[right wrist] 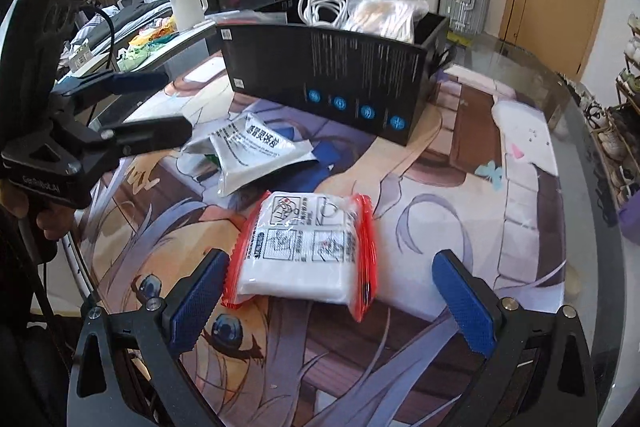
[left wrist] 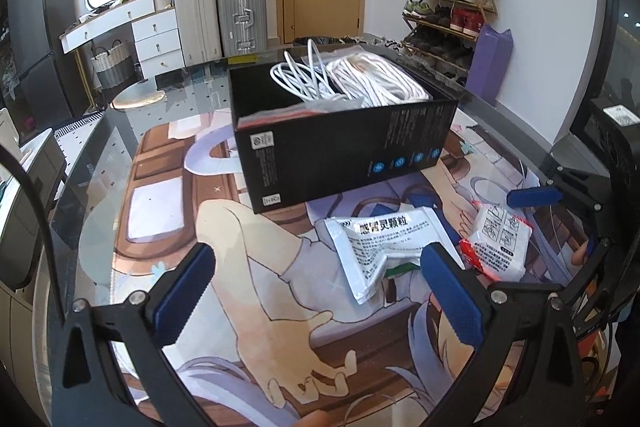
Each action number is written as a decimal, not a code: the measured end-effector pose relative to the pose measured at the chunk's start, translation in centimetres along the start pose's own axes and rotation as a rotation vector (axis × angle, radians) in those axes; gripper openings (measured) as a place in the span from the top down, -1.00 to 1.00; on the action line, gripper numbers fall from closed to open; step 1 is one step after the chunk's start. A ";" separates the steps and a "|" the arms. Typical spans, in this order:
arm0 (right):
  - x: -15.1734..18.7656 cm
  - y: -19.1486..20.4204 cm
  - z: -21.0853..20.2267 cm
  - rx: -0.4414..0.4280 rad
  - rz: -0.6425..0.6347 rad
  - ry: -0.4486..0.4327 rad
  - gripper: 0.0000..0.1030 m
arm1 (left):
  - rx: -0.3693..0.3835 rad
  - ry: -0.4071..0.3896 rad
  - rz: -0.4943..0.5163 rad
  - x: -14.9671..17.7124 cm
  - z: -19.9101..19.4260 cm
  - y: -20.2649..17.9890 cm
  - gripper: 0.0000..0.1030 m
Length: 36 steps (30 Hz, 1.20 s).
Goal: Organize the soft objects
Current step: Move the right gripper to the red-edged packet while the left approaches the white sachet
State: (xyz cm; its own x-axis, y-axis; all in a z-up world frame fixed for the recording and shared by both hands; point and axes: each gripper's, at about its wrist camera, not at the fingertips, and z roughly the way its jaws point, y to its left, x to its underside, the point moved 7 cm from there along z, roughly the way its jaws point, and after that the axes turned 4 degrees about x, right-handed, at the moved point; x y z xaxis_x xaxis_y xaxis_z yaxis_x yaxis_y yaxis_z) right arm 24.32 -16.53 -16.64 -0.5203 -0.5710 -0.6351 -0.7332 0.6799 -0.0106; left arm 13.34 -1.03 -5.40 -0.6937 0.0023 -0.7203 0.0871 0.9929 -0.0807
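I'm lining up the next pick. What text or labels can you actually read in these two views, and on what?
"感冒灵颗粒": silver sachet, large black characters; its "999" corner mark is only partly visible.
"GenRobot.AI": body of the left gripper, seen from the right wrist view.
Red-edged pack: pictogram panels, text too small.
Black box: fine print and blue icons, unreadable.

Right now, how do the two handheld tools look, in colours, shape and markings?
Both tools are black frames with two long fingers, each lined with a blue textured pad and fixed with silver screws. The left tool, seen from the side in the right wrist view, shows white "GenRobot.AI" lettering on its body, a handle below, and a black cable. The right tool shows the same blue pads.
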 end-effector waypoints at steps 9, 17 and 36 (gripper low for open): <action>-0.2 -1.7 0.2 0.031 0.086 -0.009 -0.98 | 0.024 0.030 0.005 0.5 0.7 -0.4 -1.00; -0.7 -2.3 0.6 0.047 0.137 -0.006 -0.98 | 0.042 0.042 -0.011 0.4 0.9 -0.4 -1.00; -0.7 -3.8 0.0 0.088 0.197 -0.053 -0.58 | 0.123 0.098 -0.004 0.5 2.0 -3.2 -1.00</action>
State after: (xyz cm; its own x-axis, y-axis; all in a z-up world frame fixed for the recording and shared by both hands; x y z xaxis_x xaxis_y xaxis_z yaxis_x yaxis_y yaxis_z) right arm 27.51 -18.73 -16.15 -0.6238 -0.3999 -0.6715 -0.5779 0.8145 0.0518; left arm 14.13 -4.40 -6.92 -0.7601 0.0162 -0.6496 0.1672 0.9709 -0.1715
